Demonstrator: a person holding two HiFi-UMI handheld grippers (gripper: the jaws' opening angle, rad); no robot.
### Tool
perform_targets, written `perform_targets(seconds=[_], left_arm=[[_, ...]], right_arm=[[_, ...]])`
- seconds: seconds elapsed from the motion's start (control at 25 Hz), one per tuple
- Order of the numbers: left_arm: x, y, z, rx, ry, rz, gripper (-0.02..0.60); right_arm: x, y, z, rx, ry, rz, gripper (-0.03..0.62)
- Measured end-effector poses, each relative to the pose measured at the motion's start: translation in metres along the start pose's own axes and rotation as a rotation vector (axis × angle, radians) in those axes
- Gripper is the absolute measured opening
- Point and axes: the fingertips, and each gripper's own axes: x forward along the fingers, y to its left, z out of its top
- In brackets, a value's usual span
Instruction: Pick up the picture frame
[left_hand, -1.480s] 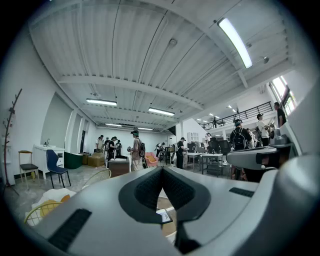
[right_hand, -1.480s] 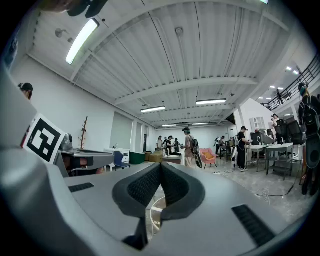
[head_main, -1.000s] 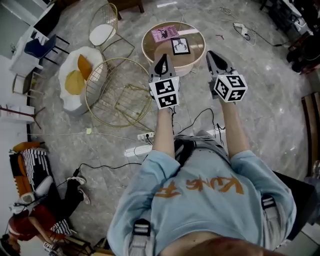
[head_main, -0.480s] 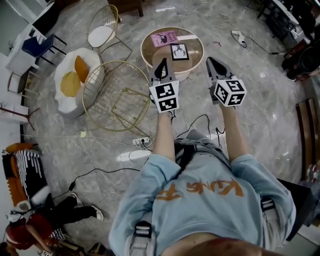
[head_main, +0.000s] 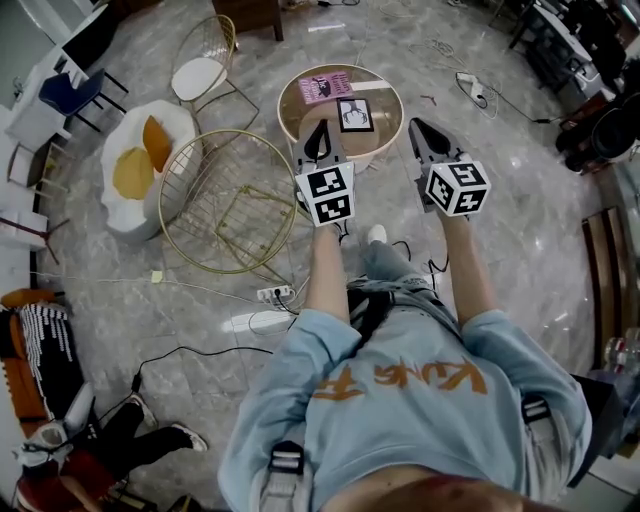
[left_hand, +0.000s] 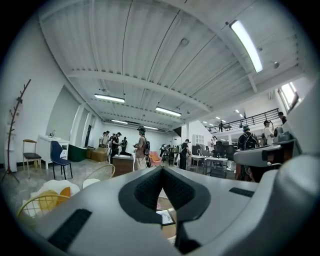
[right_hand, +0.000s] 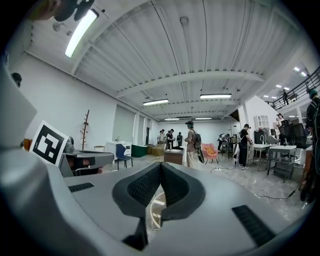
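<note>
Evidently the picture frame (head_main: 355, 114) lies flat on the round worktop (head_main: 390, 98) in the upper middle of the head view, just beside a pink sheet (head_main: 327, 88). The left gripper (head_main: 320, 135) and the right gripper (head_main: 418, 130) both have their jaws pressed together with nothing between them, short of the frame. It looks light and stiff, probably with a glazed, slippery, breakable front. The best hold is likely a pinch across one border rail, once that edge is tipped up off the worktop.

Head view looks steeply down; both gripper views face level across room.
</note>
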Motion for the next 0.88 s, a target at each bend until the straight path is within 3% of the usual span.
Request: perform_targets(seconds=[0.28,0.48,0.6,0.64,0.72,0.8,0.88], left_arm=[[0.018,0.019,0.0,0.015,0.005,0.042,0.016],[0.061,0.035,-0.011,0.075,0.037,0.1,0.015],[0.087,0.041,-0.016,0.093,0.06,0.124,0.015],[0.097,0.042,-0.017,0.096,0.063,0.125,0.015],[0.117,0.044,-0.018,0.082,0.07,0.129,0.015],[0.137,0.046,-0.019,0.057,0.075,0.127,0.017],[0.158,0.04,-0.019,0.072,0.092,0.108,0.015]], right_arm=[[0.03,-0.007,0.002,0.018,-0.01,0.036,-0.002],[0.07,-0.023,-0.003,0.017,-0.013,0.1,-0.002],[0.091,-0.08,-0.011,0.092,-0.008,0.031,-0.002],[0.101,-0.098,-0.011,0.081,0.002,-0.004,-0.002],[0.123,-0.111,-0.004,-0.045,0.033,-0.034,-0.002],[0.147,-0.096,0.011,-0.127,0.016,0.047,-0.002],[0.17,-0.091,0.018,-0.073,-0.009,0.119,-0.002]])
